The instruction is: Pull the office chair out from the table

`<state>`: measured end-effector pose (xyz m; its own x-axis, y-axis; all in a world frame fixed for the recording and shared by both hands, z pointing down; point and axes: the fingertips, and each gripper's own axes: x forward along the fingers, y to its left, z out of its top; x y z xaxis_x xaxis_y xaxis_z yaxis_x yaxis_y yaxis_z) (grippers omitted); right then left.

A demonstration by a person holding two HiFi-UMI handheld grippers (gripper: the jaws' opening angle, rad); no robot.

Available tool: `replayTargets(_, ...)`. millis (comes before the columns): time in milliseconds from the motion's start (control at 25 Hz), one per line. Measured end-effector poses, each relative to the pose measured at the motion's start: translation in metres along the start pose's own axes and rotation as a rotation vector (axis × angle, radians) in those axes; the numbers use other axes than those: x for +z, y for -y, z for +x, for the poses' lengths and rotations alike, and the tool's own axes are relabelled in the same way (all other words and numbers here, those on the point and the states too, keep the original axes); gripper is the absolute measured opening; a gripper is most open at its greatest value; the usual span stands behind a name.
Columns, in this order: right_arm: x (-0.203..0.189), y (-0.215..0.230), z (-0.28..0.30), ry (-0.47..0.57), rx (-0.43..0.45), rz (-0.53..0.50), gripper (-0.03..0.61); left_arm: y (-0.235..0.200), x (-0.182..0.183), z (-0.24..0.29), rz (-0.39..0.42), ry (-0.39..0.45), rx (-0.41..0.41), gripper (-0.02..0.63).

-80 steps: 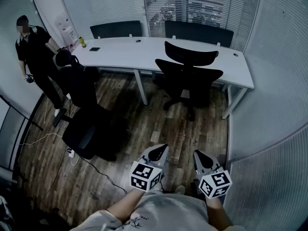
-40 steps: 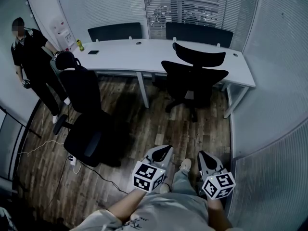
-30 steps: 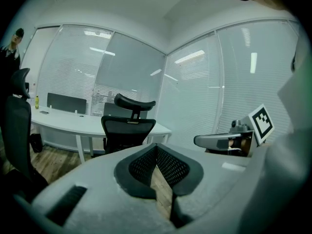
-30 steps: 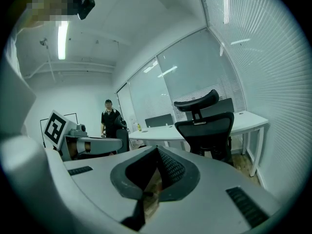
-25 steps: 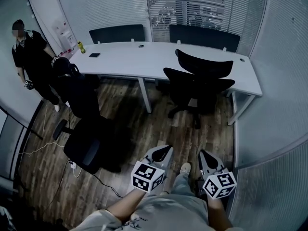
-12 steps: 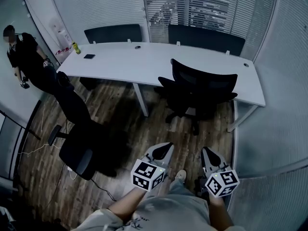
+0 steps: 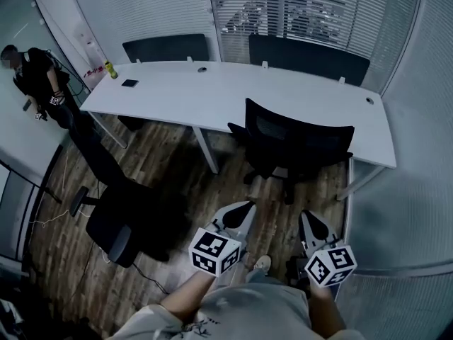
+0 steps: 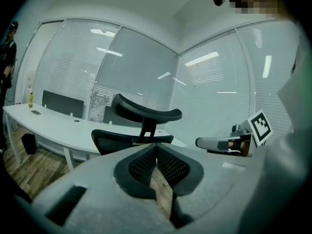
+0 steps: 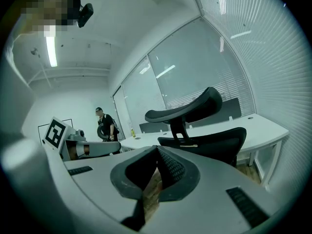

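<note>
Office chair (image 7: 297, 146): probably heavy, rolls freely.
Hold point: stiff backrest rim (image 7: 301, 122).
Left gripper (image 7: 241, 209), right gripper (image 7: 309, 219): jaws pressed together, empty.

A long white table (image 7: 283, 105) stood on the wood-plank floor (image 7: 177, 168); near its left end lay a small dark flat thing (image 7: 129, 83), a yellow bottle (image 7: 110, 70) upright beside it.

Dim, bluish light is filling every view; a tube (image 9: 50, 51) is glowing at ten o'clock in the right gripper view. Fisheye distortion is bending edges, and corners are showing black.
</note>
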<state>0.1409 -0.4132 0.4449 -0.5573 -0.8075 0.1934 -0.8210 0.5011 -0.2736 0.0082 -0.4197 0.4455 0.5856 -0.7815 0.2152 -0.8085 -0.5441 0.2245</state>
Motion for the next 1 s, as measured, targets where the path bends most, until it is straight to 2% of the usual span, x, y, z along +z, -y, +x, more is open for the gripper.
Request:
replayTargets(400, 0.024, 0.038, 0.022, 0.017, 0.03, 0.0, 0.008, -0.007, 0.015, 0.049, -0.005, 0.009, 0.012, 0.031)
replayTargets(680, 0.034, 0.054, 0.024, 0.036, 0.047, -0.009, 0.009, -0.006, 0.021, 0.062, -0.008, 0.021, 0.028, 0.037)
replayTargets(1000, 0.035, 0.057, 0.029, 0.047, 0.052, 0.021, 0.009, -0.008, 0.027, 0.066, -0.067, 0.033, -0.009, 0.052)
